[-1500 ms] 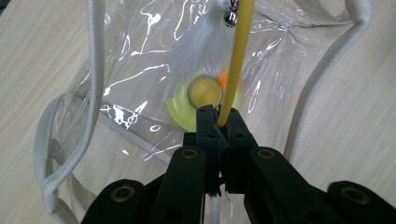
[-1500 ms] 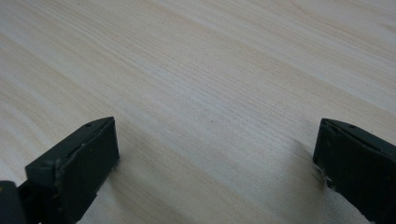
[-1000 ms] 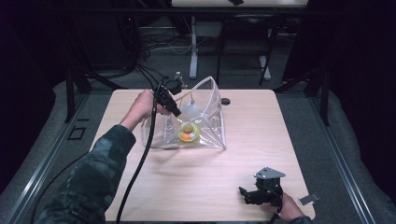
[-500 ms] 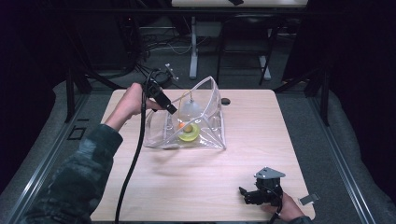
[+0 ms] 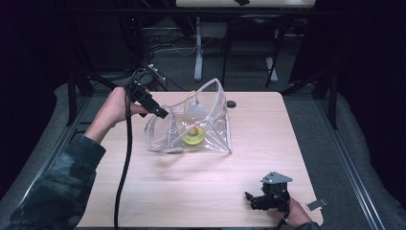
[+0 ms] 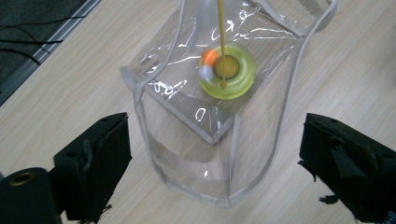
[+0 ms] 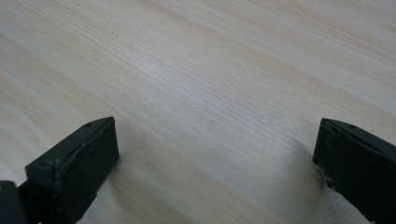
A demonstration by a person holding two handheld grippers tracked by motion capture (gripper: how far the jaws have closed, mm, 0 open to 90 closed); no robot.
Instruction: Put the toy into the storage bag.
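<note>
A clear plastic bag [image 5: 191, 125] stands open on the wooden table [image 5: 201, 187], with a yellow ring [image 5: 193, 138] and an orange-and-white ball [image 5: 192, 130] inside. My left gripper [image 5: 160, 113] hovers at the bag's left edge, open, with nothing in it. In the left gripper view the bag [image 6: 219, 116] lies ahead between the wide-apart jaws of the left gripper [image 6: 224, 172], and the yellow ring [image 6: 226, 71] and ball [image 6: 208, 61] show through it. My right gripper [image 5: 252, 200] rests low at the table's front right, open, over bare wood [image 7: 210, 93].
A small dark round spot [image 5: 231, 103] sits on the table behind the bag. A small metal piece [image 5: 316, 204] lies at the front right corner. Table legs and cables [image 5: 153, 72] stand on the floor beyond the far edge.
My left gripper has drawn back to the left and up, away from the bag's opening. The ring and ball have settled in the bag. The right gripper has stayed put.
</note>
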